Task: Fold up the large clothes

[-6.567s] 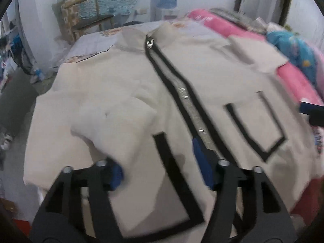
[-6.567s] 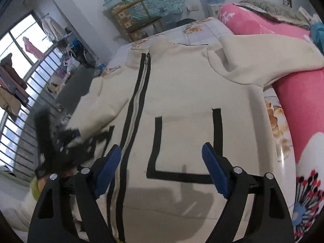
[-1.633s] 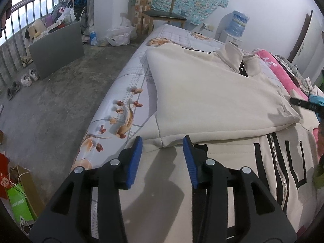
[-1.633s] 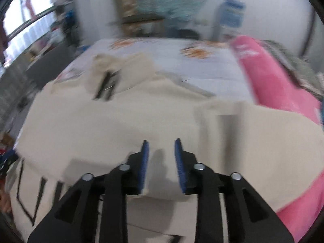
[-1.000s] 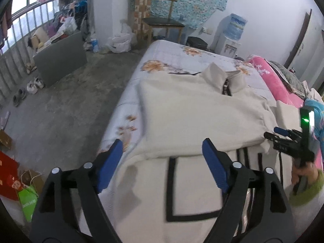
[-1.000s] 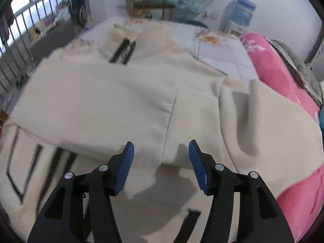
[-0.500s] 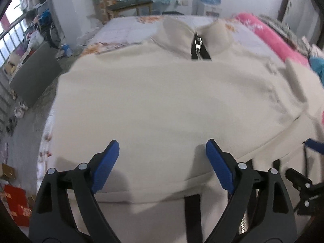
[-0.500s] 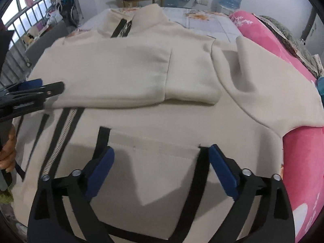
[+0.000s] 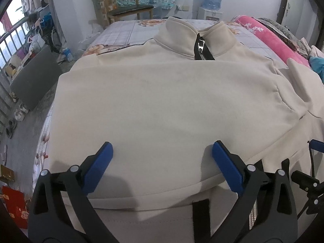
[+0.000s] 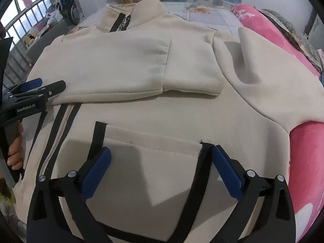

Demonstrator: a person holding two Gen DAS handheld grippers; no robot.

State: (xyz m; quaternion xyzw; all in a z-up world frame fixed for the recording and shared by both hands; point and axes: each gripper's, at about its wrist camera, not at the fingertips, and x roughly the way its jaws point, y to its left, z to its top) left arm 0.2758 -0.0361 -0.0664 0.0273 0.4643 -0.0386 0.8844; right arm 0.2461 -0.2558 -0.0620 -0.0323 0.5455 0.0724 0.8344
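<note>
**Both grippers empty, one sleeve folded across**

The left gripper (image 9: pixel 162 158) hovers with its blue-padded jaws spread wide above the folded sleeve, nothing between them; its jaws have just been opening. The right gripper (image 10: pixel 160 160) likewise stands wide apart, its jaws just opened, over the black-trimmed patch pocket (image 10: pixel 149 174), gripping nothing.

The large cream fleece zip-up jacket (image 10: pixel 182 113) lies front up on the bed (image 9: pixel 129 32), collar toward the far edge and hem toward the near one. One cream sleeve (image 9: pixel 162 105) is already folded flat across the chest, its cuff (image 10: pixel 190 68) ending past the black-edged zip (image 10: pixel 60 133). The other sleeve (image 10: pixel 263 75) is not yet folded: it trails toward the bed's right edge, onto the pink floral quilt (image 10: pixel 303 162). By my reading the job is about a third done, with that sleeve and the body folds remaining.

The hem and lower pocket are hidden behind the gripper. The far sleeve's cuff is cut off.
</note>
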